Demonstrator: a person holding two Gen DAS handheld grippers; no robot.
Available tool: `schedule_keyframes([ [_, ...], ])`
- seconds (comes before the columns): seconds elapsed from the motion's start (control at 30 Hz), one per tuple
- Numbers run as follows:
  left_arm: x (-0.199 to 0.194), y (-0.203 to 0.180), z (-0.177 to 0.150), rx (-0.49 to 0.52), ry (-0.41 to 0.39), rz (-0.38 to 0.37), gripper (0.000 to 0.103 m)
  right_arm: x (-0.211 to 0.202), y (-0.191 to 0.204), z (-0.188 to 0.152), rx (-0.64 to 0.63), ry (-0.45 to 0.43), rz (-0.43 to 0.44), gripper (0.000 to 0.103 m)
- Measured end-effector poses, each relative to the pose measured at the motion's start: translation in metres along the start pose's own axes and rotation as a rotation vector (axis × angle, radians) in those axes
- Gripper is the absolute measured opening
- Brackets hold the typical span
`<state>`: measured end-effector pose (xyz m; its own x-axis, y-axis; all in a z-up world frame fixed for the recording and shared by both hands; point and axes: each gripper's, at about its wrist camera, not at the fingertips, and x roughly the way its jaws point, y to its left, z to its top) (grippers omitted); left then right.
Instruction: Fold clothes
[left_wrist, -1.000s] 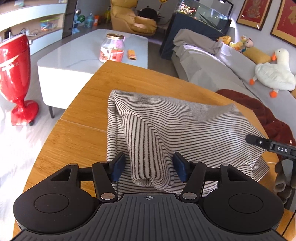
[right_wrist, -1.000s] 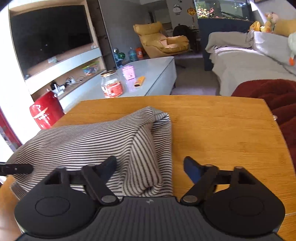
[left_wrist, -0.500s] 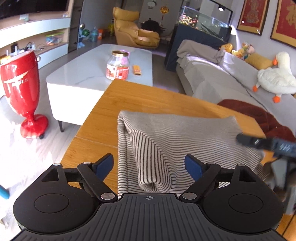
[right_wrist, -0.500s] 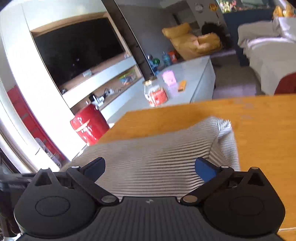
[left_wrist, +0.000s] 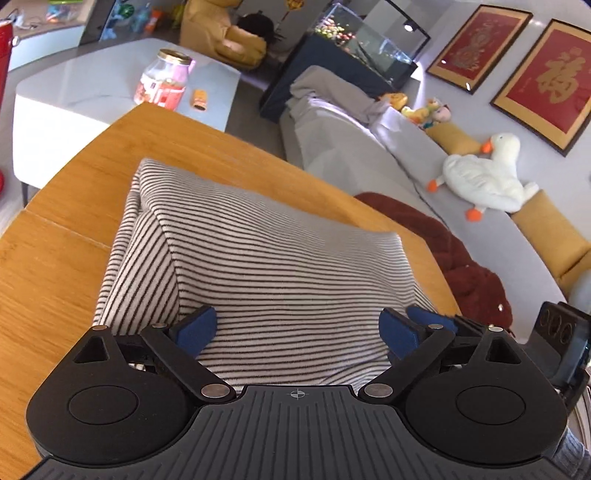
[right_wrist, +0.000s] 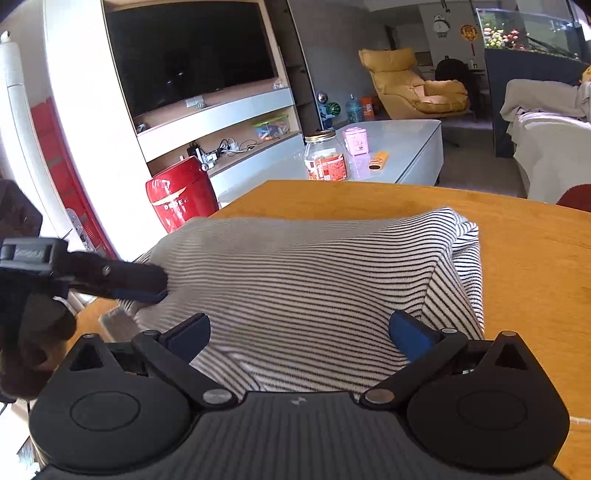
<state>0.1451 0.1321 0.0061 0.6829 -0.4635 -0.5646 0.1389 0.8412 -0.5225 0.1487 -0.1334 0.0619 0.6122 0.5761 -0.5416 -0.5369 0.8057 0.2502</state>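
A folded black-and-white striped garment (left_wrist: 266, 254) lies on the wooden table (left_wrist: 55, 266); it also shows in the right wrist view (right_wrist: 314, 273). My left gripper (left_wrist: 297, 330) is open, its blue pads spread wide over the near edge of the garment. My right gripper (right_wrist: 299, 332) is open too, its pads straddling the garment's near edge. In the right wrist view the left gripper (right_wrist: 140, 282) comes in from the left and touches the garment's left end. Part of the right gripper (left_wrist: 565, 347) shows at the right edge of the left wrist view.
A dark red blanket (left_wrist: 461, 258) lies off the table's right side by a grey sofa (left_wrist: 369, 155). A white coffee table (right_wrist: 402, 151) with a jar (right_wrist: 327, 155) stands beyond the table. A red appliance (right_wrist: 181, 199) stands on the floor to the left.
My left gripper let go of the folded edge and opened wide, then moved onto the garment. My right gripper shifted left over the garment. The garment lies flatter.
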Motion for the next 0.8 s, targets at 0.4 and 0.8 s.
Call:
schedule_keyframes([
  [0.4, 0.016, -0.003, 0.018, 0.051, -0.025, 0.068, 0.101, -0.043, 0.009, 0.031, 0.039, -0.053, 0.007, 0.103],
  [0.8, 0.022, -0.052, -0.014, 0.054, 0.106, -0.056, 0.102, 0.026, -0.024, 0.021, -0.3, 0.009, -0.532, 0.103],
])
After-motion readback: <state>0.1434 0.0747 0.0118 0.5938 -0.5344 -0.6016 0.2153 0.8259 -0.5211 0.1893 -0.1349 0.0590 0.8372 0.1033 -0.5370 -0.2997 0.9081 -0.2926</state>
